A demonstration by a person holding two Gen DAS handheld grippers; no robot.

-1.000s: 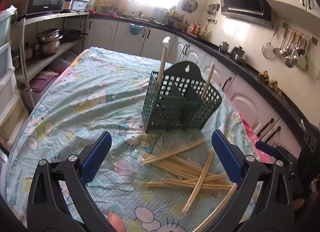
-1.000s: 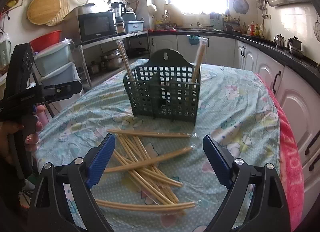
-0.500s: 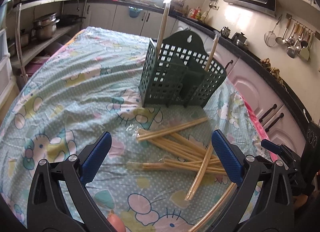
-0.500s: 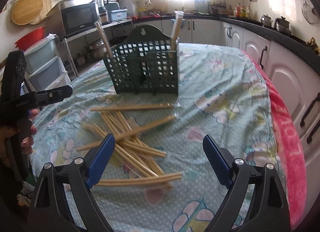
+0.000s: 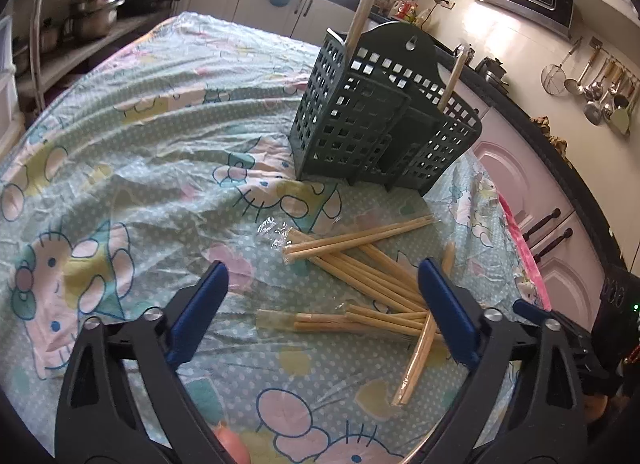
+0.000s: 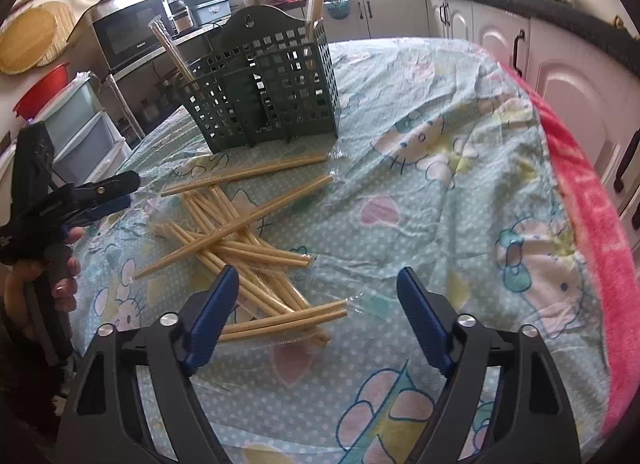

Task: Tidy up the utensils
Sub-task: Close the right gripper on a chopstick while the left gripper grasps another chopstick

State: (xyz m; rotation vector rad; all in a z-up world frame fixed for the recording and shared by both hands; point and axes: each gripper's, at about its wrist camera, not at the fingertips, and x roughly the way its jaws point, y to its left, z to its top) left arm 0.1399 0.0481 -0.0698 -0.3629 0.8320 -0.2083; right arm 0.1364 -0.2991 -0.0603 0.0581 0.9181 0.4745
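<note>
Wrapped chopstick pairs (image 6: 240, 240) lie in a crossed heap on the desk (image 6: 420, 192), in front of the green slotted holder (image 6: 264, 80); two pairs already stand upright in it. Left gripper (image 5: 322, 312) and right gripper (image 6: 318, 320) both stand wide with nothing between the jaws, which have just been closing a little. Judged light, stiff, thin; film sleeves likely slippery. Best taken mid-length on a top-lying pair, across the sticks. Holder's inner compartments poorly visible through the lattice; the sleeves' clear ends are hard to trace; lower pairs partly covered.
</note>
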